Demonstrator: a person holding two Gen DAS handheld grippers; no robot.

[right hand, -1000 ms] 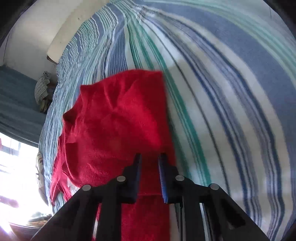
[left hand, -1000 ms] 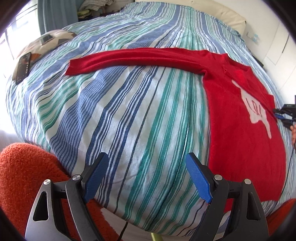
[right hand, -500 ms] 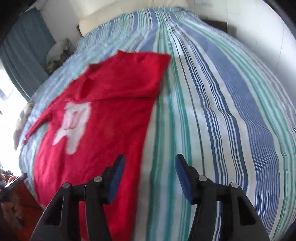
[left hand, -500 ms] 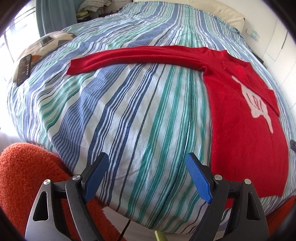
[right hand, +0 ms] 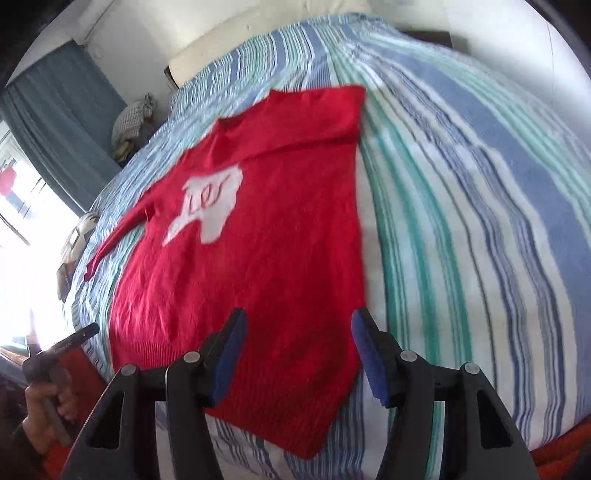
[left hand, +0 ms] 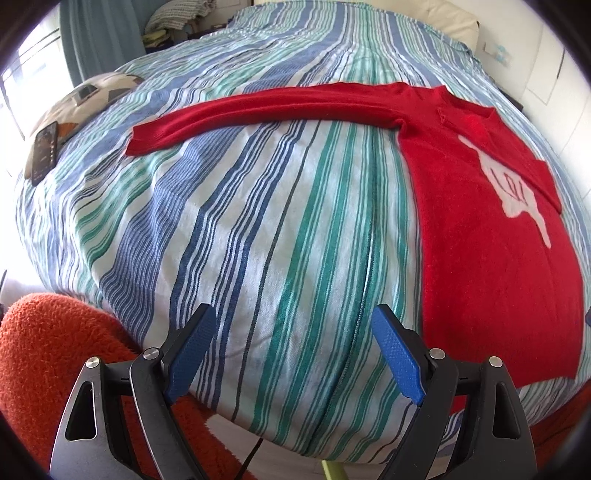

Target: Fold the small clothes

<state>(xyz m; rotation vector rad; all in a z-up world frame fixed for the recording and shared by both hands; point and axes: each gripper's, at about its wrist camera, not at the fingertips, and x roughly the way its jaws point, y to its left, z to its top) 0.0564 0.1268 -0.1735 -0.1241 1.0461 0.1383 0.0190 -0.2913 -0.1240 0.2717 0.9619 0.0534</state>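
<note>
A red sweater with a white print lies flat on the striped bed cover. Its left sleeve stretches out to the left. Its right sleeve is folded across the chest. My left gripper is open and empty above the bed's near edge, left of the sweater. My right gripper is open and empty just above the sweater's hem. The left gripper shows at the lower left of the right wrist view.
A phone lies on a football-patterned cushion at the bed's left edge. An orange rug lies on the floor in front. A pile of clothes sits by the blue curtain. A headboard cushion is at the far end.
My right gripper has let go of the right sleeve, opened, and pulled back to the hem. The sleeve now lies folded across the chest. My left gripper has barely moved.
</note>
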